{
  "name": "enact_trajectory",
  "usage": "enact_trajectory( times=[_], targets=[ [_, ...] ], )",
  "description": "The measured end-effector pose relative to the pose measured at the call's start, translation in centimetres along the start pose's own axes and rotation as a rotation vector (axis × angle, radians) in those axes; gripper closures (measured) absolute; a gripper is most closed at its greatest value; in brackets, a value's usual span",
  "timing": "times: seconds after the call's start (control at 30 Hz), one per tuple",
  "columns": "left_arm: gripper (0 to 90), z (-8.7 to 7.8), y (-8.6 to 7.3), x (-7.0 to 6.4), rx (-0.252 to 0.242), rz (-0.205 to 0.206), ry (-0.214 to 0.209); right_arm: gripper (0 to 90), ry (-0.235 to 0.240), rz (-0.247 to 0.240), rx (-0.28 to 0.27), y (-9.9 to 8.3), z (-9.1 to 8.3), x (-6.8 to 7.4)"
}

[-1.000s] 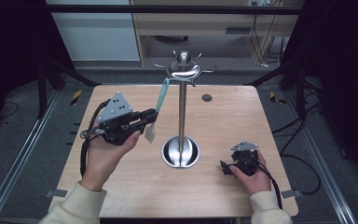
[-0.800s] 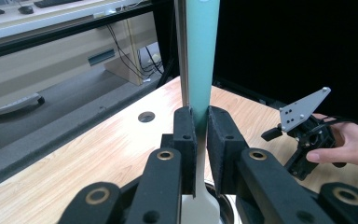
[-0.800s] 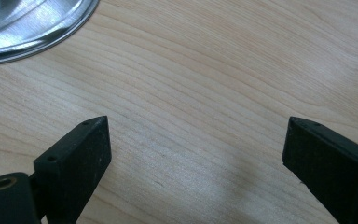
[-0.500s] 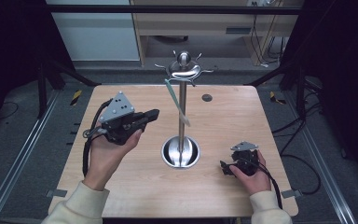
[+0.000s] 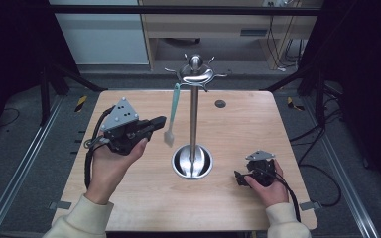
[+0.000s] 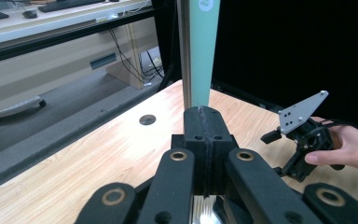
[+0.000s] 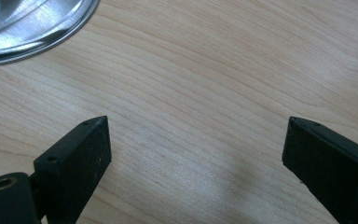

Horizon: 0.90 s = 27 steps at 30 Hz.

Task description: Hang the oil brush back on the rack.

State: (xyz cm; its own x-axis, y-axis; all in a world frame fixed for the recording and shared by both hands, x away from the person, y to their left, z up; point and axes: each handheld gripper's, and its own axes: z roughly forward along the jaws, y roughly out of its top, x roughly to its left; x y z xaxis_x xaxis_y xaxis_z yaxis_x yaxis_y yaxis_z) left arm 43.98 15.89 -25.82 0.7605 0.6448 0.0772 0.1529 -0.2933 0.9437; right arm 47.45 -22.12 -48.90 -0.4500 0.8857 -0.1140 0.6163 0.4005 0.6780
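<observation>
A steel stand (image 5: 194,119) with a round base (image 5: 192,161) and a ring of hooks at its top (image 5: 195,74) rises from the middle of the wooden table. A teal utensil (image 5: 172,111) hangs from a left-hand hook, its pale head (image 5: 168,137) low and free. My left gripper (image 5: 161,120) is held above the table just left of it, shut with nothing between its jaws. In the left gripper view the teal handle (image 6: 204,51) rises just beyond the shut tips (image 6: 204,112). My right gripper (image 5: 238,176) rests on the table right of the base, open over bare wood (image 7: 196,140).
A small round hole (image 5: 220,103) sits in the table's far side. The edge of the stand's base (image 7: 28,23) lies at the upper left of the right gripper view. A desk and cables stand beyond the table's far edge.
The hanging utensil swung right across the pole and has come back to the left. Both hands and grippers have stayed where they were.
</observation>
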Motion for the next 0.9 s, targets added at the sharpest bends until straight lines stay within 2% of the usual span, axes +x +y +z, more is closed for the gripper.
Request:
enact_trajectory(
  times=[0.1, 0.23, 0.37, 0.57, 0.8, 0.9],
  targets=[
    [89.5, -0.2, 0.0, -0.2, -0.007, 0.003, -0.008, 8.6, 0.0, 0.002, 0.001, 0.0, 0.0, 0.0],
    [80.9, -0.5, -0.1, -0.6, -0.015, 0.012, -0.004, 8.6, -0.001, 0.001, 0.002, 0.0, 0.0, 0.0],
    [69.2, -0.6, -0.2, -0.8, -0.021, -0.001, 0.011, 8.6, -0.001, 0.001, 0.0, 0.0, 0.0, 0.0],
    [56.2, -0.9, -0.5, -1.0, -0.025, 0.007, 0.028, 8.6, -0.001, -0.001, 0.0, 0.0, 0.0, 0.0],
    [38.4, -1.1, -0.8, -1.5, -0.04, 0.0, 0.011, 8.6, -0.002, 0.0, 0.002, 0.0, 0.0, 0.0],
    [25.1, -1.0, -0.7, -1.9, -0.04, -0.011, -0.008, 8.6, -0.003, -0.001, 0.002, 0.0, 0.0, 0.0]
  ],
)
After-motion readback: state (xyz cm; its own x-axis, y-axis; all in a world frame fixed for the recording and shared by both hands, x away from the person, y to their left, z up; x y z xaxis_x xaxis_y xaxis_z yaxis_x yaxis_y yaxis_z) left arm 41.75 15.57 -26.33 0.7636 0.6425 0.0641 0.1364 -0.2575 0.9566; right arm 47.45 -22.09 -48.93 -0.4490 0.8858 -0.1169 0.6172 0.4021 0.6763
